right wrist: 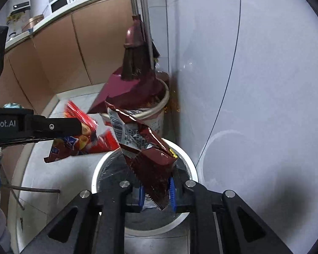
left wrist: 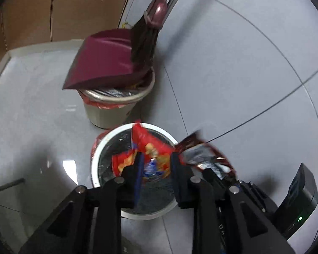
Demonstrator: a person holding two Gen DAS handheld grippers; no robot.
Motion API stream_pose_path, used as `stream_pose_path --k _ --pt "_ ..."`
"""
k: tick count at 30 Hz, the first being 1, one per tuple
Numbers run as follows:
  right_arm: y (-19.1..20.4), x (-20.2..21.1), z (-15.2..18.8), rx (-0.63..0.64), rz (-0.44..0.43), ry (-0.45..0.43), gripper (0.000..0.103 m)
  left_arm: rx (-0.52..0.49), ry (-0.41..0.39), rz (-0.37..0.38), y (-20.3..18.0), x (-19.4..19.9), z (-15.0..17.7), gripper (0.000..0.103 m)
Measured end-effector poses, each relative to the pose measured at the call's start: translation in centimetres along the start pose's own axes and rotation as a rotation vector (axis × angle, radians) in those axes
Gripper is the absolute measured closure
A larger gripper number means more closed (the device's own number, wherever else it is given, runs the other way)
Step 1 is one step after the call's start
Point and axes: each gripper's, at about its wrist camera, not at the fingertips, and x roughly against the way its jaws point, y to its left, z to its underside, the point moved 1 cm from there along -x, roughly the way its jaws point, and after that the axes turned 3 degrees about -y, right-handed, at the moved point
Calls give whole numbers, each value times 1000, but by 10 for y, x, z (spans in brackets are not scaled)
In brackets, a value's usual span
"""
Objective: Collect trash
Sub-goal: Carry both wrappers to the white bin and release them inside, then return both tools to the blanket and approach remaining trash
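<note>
Above the white-rimmed trash bin (right wrist: 191, 169) hang two snack wrappers. One, the red chip bag (left wrist: 152, 148), is clamped in the left hand-held gripper (left wrist: 154, 169); the other, a maroon wrapper (right wrist: 150, 156), is clamped in the right hand-held gripper (right wrist: 156, 192). At 12 o'clock beyond stands a second bin (left wrist: 108, 114), two bins in all, carrying one maroon dustpan (left wrist: 103, 63) and one broom (left wrist: 146, 42).

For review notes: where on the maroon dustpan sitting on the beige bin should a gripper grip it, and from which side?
Judging by its pose, grip the maroon dustpan at its thin front lip, which juts past the beige bin rim, coming from the open floor side; the broom and wall block the other side.
</note>
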Motion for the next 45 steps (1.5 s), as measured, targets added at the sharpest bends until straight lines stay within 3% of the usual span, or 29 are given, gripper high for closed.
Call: stream_pose_path --k 5,12,17,23,29,37,45 --pt "-4 6 9 -12 16 6 64 8 23 35 3 -10 6 70" --pt "-5 25 11 -39 -1 -13 64 -25 -7 34 -1 20 20 70" --pt "11 50 5 -26 -48 -59 62 -62 -102 -4 -5 79 31 70" --pt "38 113 -6 10 -124 -157 58 -101 -235 -82 -4 163 56 70" --pt "71 170 -8 56 -208 -244 54 -109 -372 -172 4 245 95 60" --pt "138 206 9 160 -334 -255 52 -57 -531 -320 40 346 165 53" --pt "196 236 25 258 -420 -255 51 44 -617 -467 92 418 234 53"
